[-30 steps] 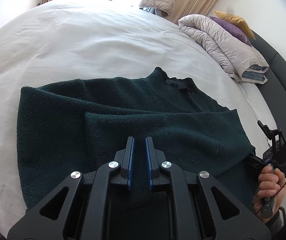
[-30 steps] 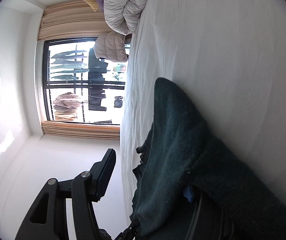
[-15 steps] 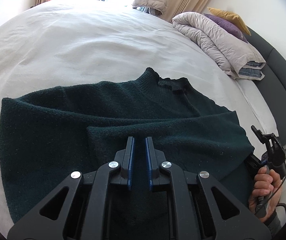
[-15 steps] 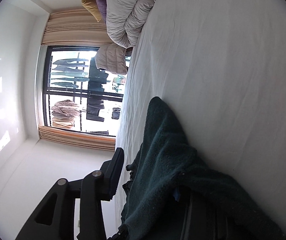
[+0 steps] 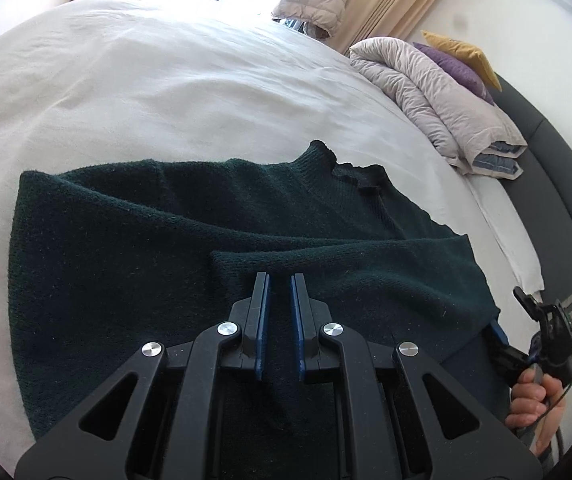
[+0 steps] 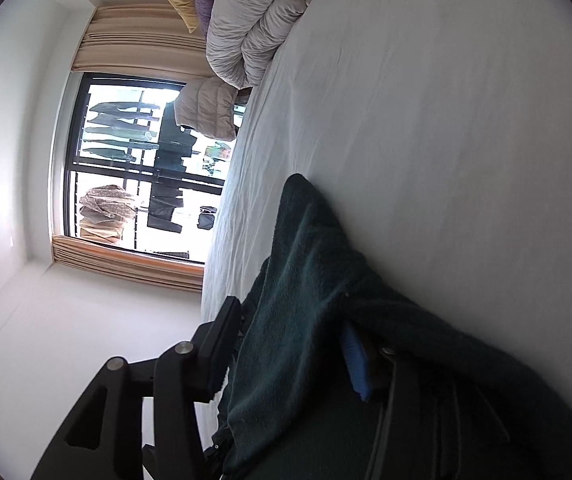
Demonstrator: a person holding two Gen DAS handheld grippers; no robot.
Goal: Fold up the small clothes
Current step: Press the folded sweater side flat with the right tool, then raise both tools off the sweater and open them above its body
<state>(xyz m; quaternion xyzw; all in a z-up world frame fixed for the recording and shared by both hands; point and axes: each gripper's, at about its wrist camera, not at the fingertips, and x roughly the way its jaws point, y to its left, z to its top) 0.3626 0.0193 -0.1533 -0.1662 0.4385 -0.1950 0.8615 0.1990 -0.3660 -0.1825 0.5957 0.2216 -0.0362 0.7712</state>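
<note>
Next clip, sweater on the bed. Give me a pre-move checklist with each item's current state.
1. Left gripper pinching sweater: cannot tell; jaws nearly closed over it.
2. Right gripper released: ok; jaws have just been opening and stand apart.
3. Right gripper clear of fabric: not ok; sweater drapes over one finger.
4. Sweater lying flat: not ok; ridges run across it.
5. Bed sheet beyond the sweater free: ok.
6. Folded duvet apart from sweater: ok.

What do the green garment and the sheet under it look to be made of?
The green garment looks like a soft wool-type knit, matte and fuzzy, with a ribbed collar; exact fibre unclear. The sheet looks like plain woven cotton, matte white, finely creased.
</note>
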